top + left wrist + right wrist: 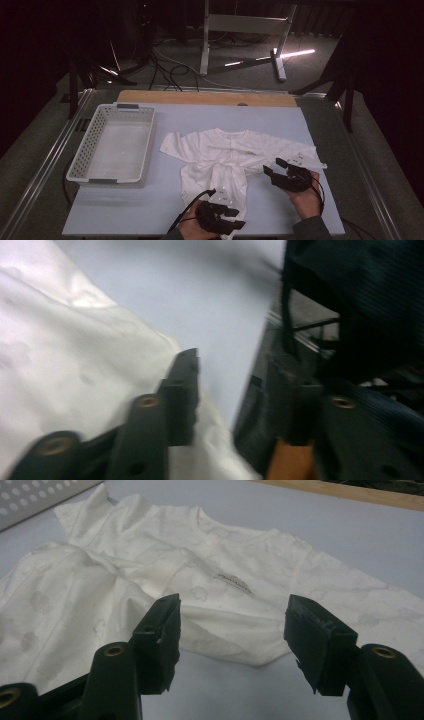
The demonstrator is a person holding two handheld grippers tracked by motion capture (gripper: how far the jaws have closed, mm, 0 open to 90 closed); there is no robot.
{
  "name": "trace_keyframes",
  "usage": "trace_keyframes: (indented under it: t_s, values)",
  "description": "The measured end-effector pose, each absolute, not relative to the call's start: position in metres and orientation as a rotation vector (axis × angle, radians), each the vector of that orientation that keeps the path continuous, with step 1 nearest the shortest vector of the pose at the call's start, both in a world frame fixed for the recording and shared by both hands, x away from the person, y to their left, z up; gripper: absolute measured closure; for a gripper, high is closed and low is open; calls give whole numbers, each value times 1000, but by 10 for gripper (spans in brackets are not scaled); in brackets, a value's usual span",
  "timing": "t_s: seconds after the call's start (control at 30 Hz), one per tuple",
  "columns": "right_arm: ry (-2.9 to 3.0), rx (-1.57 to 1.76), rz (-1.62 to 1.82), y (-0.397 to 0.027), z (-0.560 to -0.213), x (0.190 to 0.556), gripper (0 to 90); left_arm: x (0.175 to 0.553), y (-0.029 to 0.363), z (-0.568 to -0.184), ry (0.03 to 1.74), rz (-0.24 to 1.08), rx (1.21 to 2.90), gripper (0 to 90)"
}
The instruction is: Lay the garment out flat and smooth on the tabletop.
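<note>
A white baby shirt (225, 150) lies crumpled on the pale blue table top, its collar toward the far side and one sleeve stretched out to the right. My left gripper (227, 217) hovers at the shirt's near hem by the table's front edge. In the left gripper view its jaws (240, 395) stand apart, one over the white cloth (75, 365), with nothing pinched between them. My right gripper (275, 166) sits just right of the shirt's body, under the right sleeve. Its jaws (232, 630) are open and point at the shirt's lower edge (200, 570) without touching it.
A white perforated basket (82, 150) stands empty on the left of the table; its corner also shows in the right gripper view (30, 500). A wooden strip (205, 97) borders the far edge. Beyond are a dark floor, cables and a metal frame.
</note>
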State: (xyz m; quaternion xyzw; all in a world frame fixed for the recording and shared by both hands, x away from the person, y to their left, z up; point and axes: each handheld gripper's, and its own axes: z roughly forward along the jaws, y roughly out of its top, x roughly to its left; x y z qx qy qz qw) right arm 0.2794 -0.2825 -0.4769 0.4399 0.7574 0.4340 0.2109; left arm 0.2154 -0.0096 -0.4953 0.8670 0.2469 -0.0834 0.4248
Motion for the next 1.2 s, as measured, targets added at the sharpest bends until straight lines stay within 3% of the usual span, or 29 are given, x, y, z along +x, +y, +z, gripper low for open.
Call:
trace_keyframes:
  t_s: [0.33,0.57,0.6,0.7,0.83,1.07,1.2]
  values:
    - [2115,1220,1201,-281,-478,279,394,239,-30,-507,645,-117,2187,438]
    - [2118,1214,1203,-281,-478,279,395,247,-35,-517,680,44,2270,400]
    - [2117,1218,1203,-281,-478,279,395,246,-36,-518,668,65,2278,412]
    - [2121,1208,1203,-280,-478,279,395,243,-38,-518,658,176,2312,564]
    - [2129,1203,1199,-279,-478,279,397,245,-36,-517,671,183,2313,656]
    - [2133,1202,1199,-278,-478,279,397,248,-41,-516,702,117,2272,508]
    - [2134,1198,1199,-278,-478,279,397,251,-43,-515,705,110,2259,480]
